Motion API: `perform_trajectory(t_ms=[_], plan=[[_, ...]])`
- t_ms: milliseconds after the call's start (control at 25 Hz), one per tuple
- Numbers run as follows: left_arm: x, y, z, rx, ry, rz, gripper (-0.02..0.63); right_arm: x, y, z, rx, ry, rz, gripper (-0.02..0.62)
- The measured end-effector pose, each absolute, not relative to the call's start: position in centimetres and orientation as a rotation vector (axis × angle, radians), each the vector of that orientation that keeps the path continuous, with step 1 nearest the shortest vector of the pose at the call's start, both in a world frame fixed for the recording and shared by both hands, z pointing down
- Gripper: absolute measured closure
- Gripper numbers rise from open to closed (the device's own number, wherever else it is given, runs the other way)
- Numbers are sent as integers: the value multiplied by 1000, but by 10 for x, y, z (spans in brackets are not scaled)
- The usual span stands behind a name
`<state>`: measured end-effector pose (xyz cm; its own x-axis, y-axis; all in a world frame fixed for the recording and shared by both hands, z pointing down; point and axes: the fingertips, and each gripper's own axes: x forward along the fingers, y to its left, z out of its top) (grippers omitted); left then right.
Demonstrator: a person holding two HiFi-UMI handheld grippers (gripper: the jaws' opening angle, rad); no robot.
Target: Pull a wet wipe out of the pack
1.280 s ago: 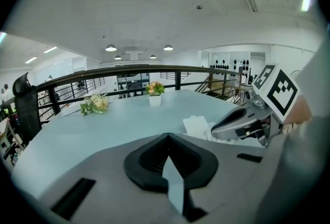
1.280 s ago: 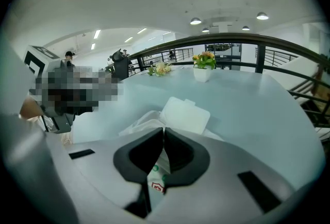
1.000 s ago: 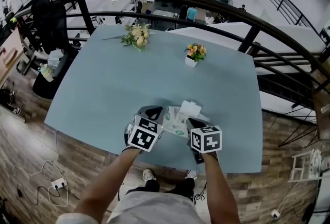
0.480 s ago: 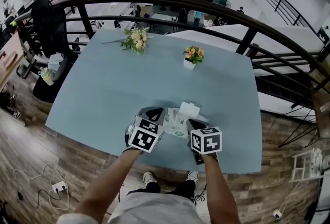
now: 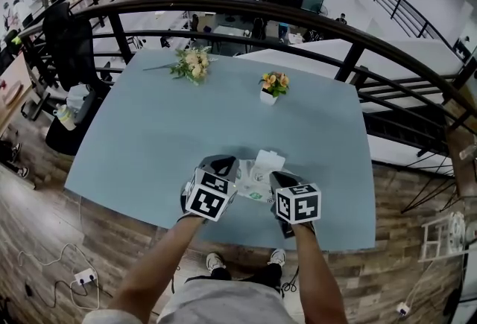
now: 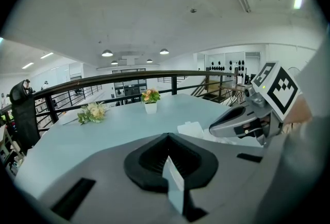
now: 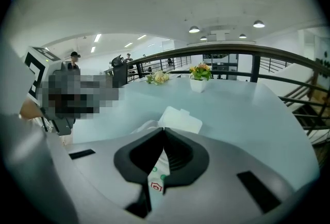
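The white wet wipe pack [image 5: 252,182] lies near the front edge of the pale blue table [image 5: 171,129], between both grippers. Its lid [image 5: 268,161] stands flipped up at the far side and also shows as the lid [image 7: 180,119] past the right jaws. My left gripper [image 5: 226,165] is shut on a thin pale edge of the pack [image 6: 174,183] at the pack's left end. My right gripper [image 5: 276,179] is shut on the printed edge of the pack [image 7: 157,176], which bears green dots and a small red mark. No pulled-out wipe is visible.
A loose bouquet [image 5: 190,62] lies at the table's far left and a small flower pot [image 5: 273,84] stands at far centre. A dark curved railing [image 5: 223,6] runs behind the table. A black chair [image 5: 71,39] stands at the left. The table's front edge [image 5: 223,229] is just under my hands.
Both grippers keep their grip and place on the pack. Only the head view has shifted slightly.
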<state>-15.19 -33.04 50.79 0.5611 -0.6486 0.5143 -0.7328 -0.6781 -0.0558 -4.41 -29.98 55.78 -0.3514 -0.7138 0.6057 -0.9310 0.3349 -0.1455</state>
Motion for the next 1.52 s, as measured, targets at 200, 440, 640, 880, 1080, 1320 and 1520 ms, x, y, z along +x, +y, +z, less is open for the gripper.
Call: perform_trajectory(t_ms=[200,440,640,880,1080,1320,1520], plan=[[-148,-327,506,2632,-1154,762,609,-40,-300,548,1474,-2168,639,588],[-148,-329,499,2662,-1149,760,609,-39,-304,535,1491,-2173,602,588],[-144,-331,496,2669,-1134,742,609,-33,-308,524,1528,-2173,578,588],[-140,-332,489,2695,-1109,738,609,-31,-307,512,1576,-2176,567,588],[-140,-335,483,2722,-1100,742,609,-31,-309,502,1607,-2182,549,588],[-138,-339,474,2758,-1088,746,609,-28,-309,492,1646,-2180,538,588],[-134,-338,474,2752,-1071,733,609,-22,-308,486,1677,-2179,527,588]])
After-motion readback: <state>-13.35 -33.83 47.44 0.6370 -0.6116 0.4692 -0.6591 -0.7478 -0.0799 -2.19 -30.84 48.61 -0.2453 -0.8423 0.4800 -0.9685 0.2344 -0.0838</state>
